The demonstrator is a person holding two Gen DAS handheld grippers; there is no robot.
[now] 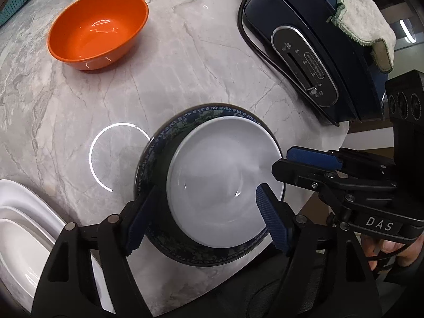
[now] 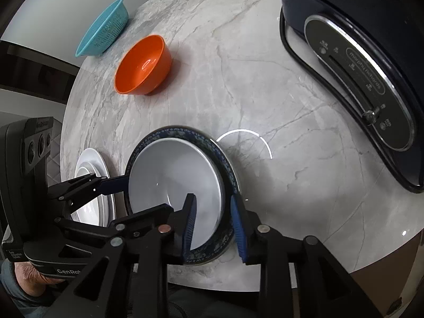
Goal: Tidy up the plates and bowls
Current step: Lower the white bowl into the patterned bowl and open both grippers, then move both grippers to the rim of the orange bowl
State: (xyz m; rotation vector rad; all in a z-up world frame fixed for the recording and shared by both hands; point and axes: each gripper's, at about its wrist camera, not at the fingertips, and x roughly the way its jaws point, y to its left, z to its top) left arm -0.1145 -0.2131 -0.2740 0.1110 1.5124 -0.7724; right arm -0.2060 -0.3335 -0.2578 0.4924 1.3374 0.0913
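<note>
I see the marble table [image 1: 185,61] carrying a dark blue toaster [image 1: 312,45] with a cloth [image 1: 368,23] on top. Near the front edge the white bowl [image 1: 220,185] sits nested inside the blue patterned bowl [image 1: 156,143]. White plates [image 1: 23,212] are stacked just beside them, and the orange bowl [image 2: 143,66] stands well apart, near a teal colander [image 2: 104,35]. My left tool [image 1: 201,220] is released, its jaws straddling the bowls' near rims without pressing. My right tool [image 2: 213,228] is also released, astride the opposite rims.
</note>
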